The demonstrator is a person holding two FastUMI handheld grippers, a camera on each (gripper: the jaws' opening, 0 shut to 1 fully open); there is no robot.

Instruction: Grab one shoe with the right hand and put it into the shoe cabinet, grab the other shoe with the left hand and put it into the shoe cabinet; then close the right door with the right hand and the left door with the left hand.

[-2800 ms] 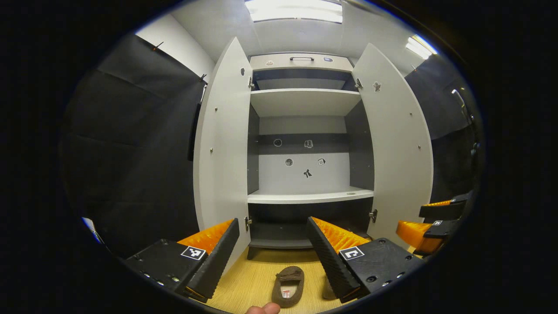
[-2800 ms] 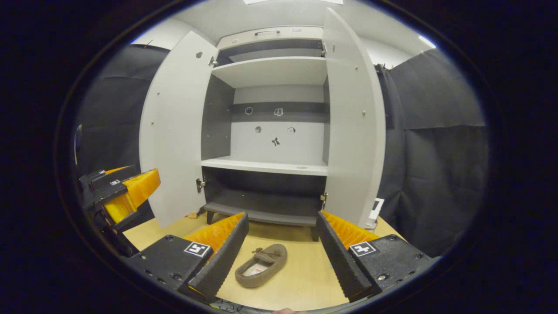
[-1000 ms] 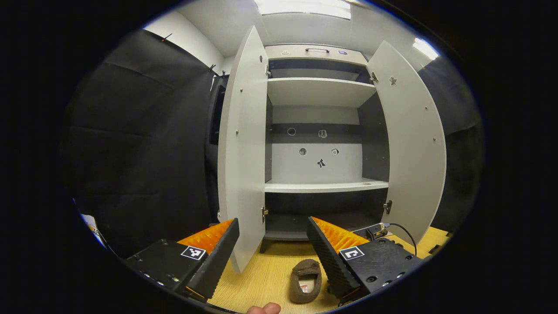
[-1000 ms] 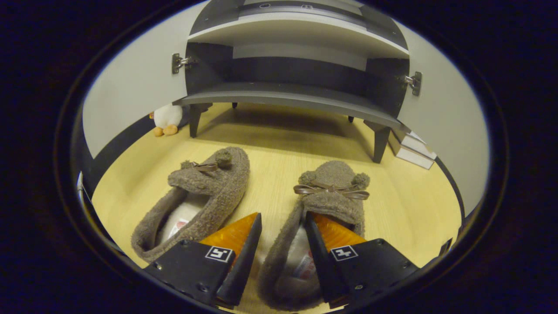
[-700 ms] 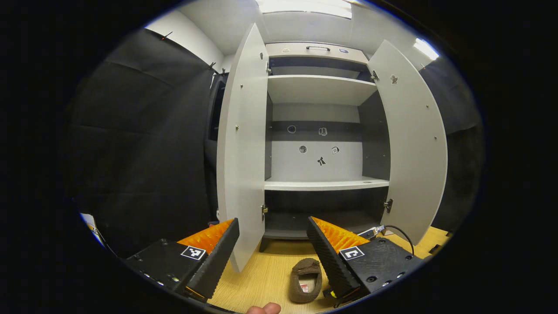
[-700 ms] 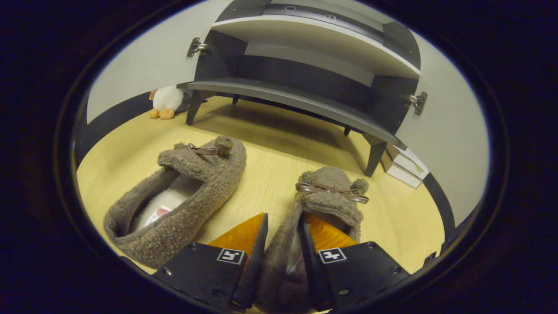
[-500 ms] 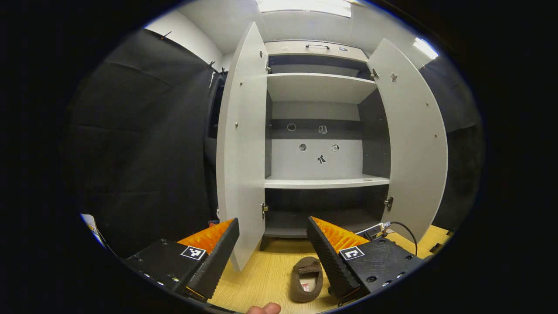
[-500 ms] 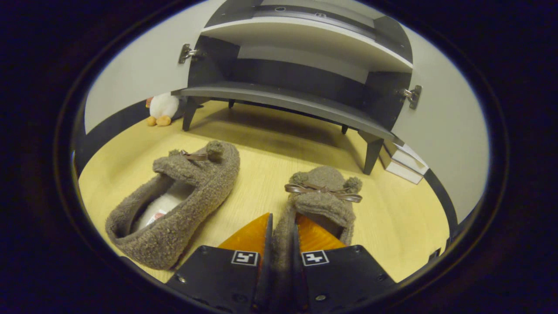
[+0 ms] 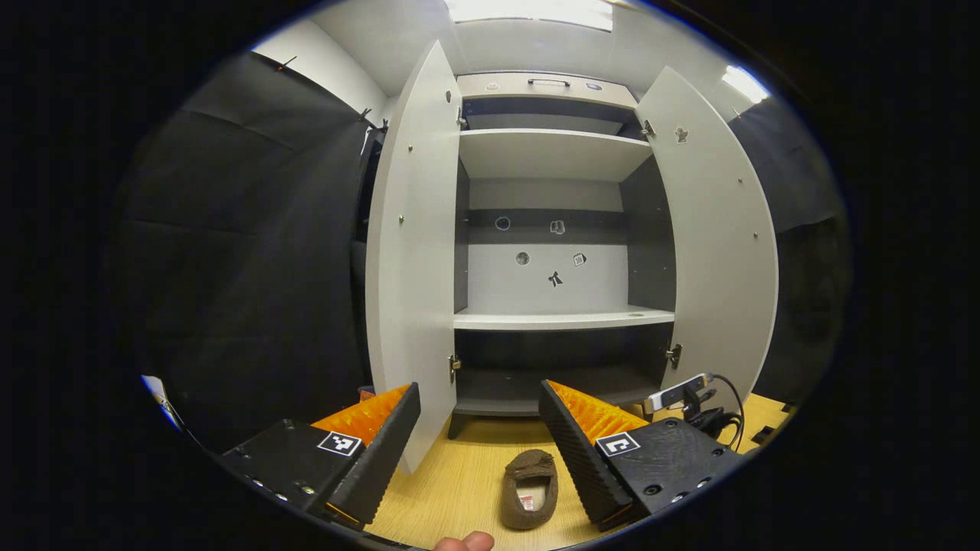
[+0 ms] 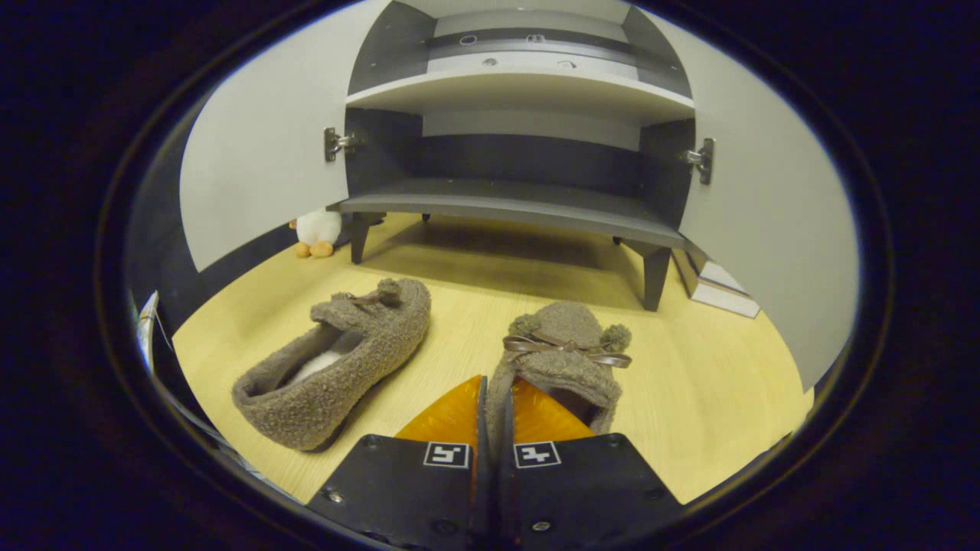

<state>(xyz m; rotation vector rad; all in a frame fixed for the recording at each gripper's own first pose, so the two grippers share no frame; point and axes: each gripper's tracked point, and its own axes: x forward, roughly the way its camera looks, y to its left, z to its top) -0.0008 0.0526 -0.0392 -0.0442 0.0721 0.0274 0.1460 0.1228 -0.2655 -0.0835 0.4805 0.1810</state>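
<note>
In your right gripper view, the right claw [image 10: 491,428] covers the heel of the pinched slipper [image 10: 564,353], so you cannot see its back part. In your left gripper view, the small stickers [image 9: 556,279] on the cabinet's back wall are too small to tell. A fingertip [image 9: 462,542] is cut off by the bottom edge.

two fuzzy brown slippers on the wood floor before the shoe cabinet [image 10: 521,200], doors open: right slipper [image 10: 563,356] with bow, toe toward cabinet; left slipper [image 10: 337,363] angled, just beside it.
</note>
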